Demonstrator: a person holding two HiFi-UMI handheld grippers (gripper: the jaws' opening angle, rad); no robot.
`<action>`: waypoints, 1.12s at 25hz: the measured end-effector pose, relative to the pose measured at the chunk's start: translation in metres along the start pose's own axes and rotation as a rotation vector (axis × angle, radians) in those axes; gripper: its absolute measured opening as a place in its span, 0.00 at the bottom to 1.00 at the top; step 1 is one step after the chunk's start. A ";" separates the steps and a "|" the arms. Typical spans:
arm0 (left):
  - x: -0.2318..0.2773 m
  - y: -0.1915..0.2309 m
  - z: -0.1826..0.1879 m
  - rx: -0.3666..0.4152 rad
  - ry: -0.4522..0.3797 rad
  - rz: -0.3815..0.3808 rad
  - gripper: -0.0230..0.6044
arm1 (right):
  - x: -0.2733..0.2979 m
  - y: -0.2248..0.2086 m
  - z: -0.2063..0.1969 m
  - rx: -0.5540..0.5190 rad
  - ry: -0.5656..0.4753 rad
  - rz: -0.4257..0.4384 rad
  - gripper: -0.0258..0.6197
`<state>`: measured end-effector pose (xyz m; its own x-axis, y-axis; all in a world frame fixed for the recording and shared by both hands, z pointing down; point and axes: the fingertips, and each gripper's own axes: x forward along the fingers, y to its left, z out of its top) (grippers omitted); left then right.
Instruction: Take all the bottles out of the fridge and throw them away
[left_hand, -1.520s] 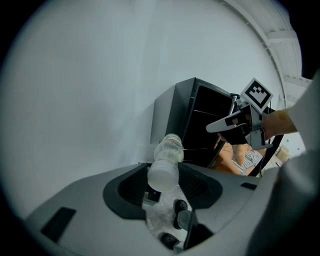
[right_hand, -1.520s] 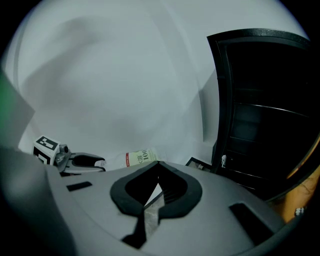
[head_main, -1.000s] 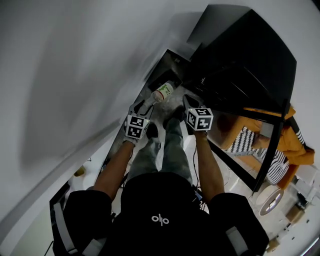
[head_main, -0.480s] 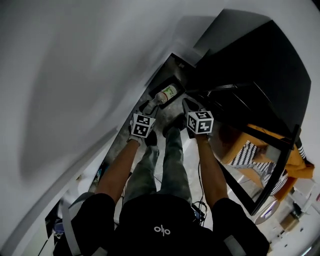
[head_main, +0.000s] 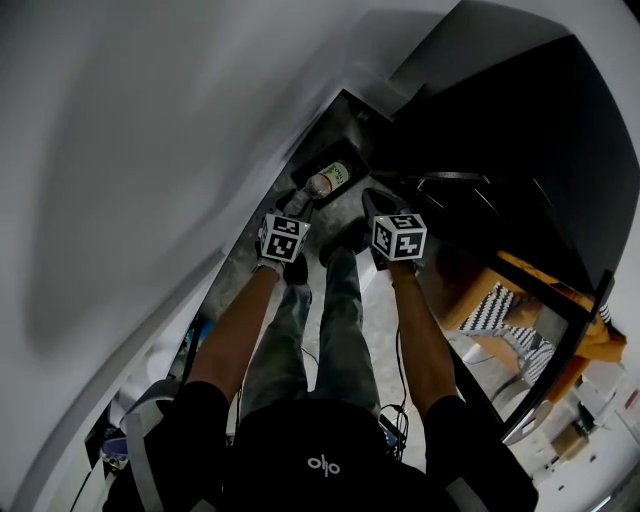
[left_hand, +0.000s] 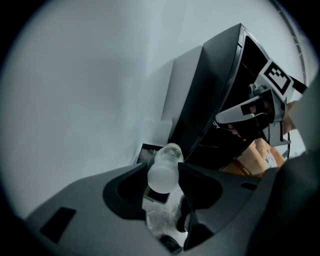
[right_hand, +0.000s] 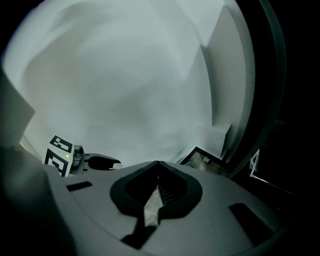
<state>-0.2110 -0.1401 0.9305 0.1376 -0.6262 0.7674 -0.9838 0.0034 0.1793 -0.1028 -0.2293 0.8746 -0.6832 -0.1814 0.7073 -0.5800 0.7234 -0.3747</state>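
My left gripper is shut on the neck of a clear plastic bottle with a green and white label. The bottle points away from me, over a dark open bin that stands against the white wall. In the left gripper view the bottle sits clamped between the two black jaws, with the bin below and beyond it. My right gripper hangs beside the left one, shut and empty. In the right gripper view its jaws meet with nothing between them, and the bin lies ahead.
The black fridge fills the right side, its open door reaching toward me. Past the door are orange furniture and a striped cushion. The white wall runs along the left. My legs and shoes stand just below the grippers.
Both grippers have sunk toward the bin, the left one still carrying the bottle. The right gripper has stayed shut.
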 end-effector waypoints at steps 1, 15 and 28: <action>0.006 0.001 0.000 -0.006 0.002 0.002 0.34 | 0.004 -0.003 -0.003 0.002 0.007 0.000 0.05; 0.064 0.010 -0.002 -0.044 0.010 0.013 0.45 | 0.016 -0.015 -0.017 0.024 0.020 0.020 0.05; -0.038 -0.018 0.033 -0.069 -0.121 -0.001 0.17 | -0.056 0.015 0.000 0.053 -0.042 -0.021 0.05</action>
<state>-0.2027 -0.1423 0.8778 0.1197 -0.7155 0.6883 -0.9729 0.0535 0.2248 -0.0732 -0.2085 0.8298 -0.6878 -0.2246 0.6903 -0.6163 0.6831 -0.3918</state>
